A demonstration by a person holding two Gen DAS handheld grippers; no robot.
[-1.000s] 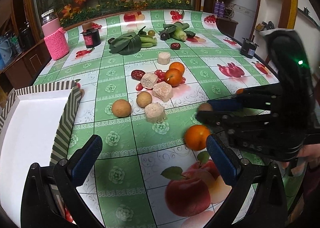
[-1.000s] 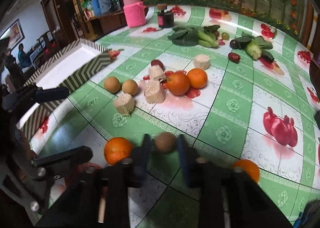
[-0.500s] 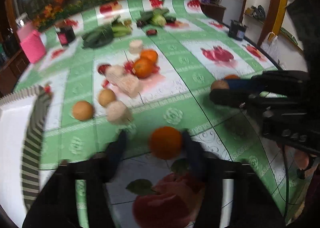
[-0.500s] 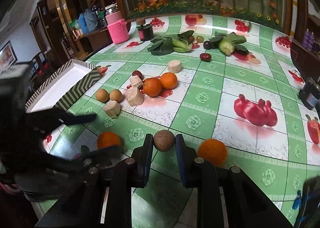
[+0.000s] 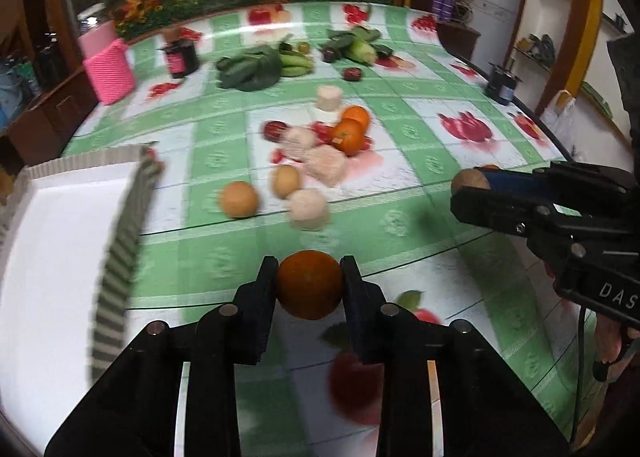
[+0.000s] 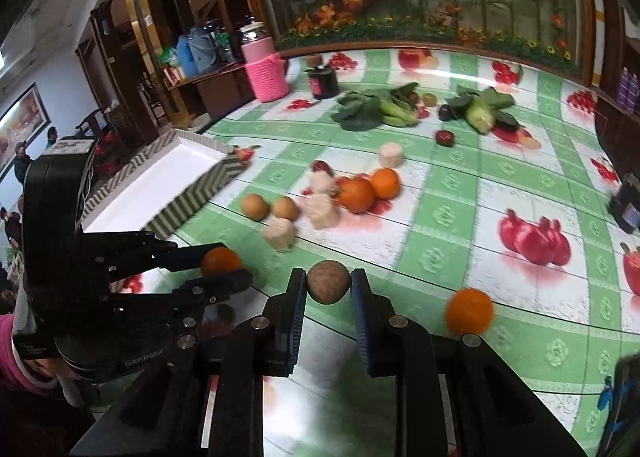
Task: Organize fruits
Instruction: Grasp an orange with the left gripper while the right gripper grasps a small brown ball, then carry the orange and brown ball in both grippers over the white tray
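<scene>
My left gripper [image 5: 309, 277] is shut on an orange [image 5: 309, 284] and holds it above the tablecloth; it also shows in the right wrist view [image 6: 220, 269] with the orange [image 6: 219, 260]. My right gripper [image 6: 329, 281] is shut on a round brown fruit [image 6: 328, 281], also seen in the left wrist view [image 5: 466, 183]. A white tray with striped walls [image 5: 120, 233] lies at the left [image 6: 188, 201]. Two oranges [image 5: 350, 129], two tan round fruits [image 5: 239, 199] and pale chunks [image 5: 324, 165] lie mid-table. A loose orange [image 6: 469, 311] lies to the right.
Leafy greens [image 5: 250, 67] and more vegetables [image 6: 480, 109] lie at the far side. A pink-sleeved jar [image 6: 266, 69], a dark jar [image 6: 322, 83] and a dark can [image 5: 502, 85] stand near the edges. The table edge curves along the right.
My left gripper closed on the orange and lifted it off the table. My right gripper rose a little with the brown fruit still in it.
</scene>
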